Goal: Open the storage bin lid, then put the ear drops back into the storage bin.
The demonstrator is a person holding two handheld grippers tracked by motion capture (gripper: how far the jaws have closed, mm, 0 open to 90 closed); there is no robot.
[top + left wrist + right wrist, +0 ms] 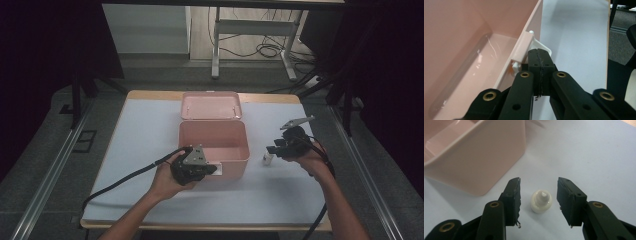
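Observation:
An open pink box [212,129] stands mid-table, its lid [211,105] tipped back behind it. My left gripper [214,170] is at the box's front wall. In the left gripper view the box wall [524,32] runs past the left gripper [539,51], whose jaws are pressed shut, tips against the white latch [546,48]. A small white bottle [267,159] lies on the mat right of the box. My right gripper [274,148] hovers over it. In the right gripper view the bottle [541,201] sits between the open jaws of the right gripper [539,181], touching neither pad, with the box [481,157] at upper left.
A pale mat [150,130] covers the wooden table. The left gripper's black cable [125,177] trails toward the front left corner. Beyond the table's far edge stand a desk frame [216,45] and loose floor cables [265,50].

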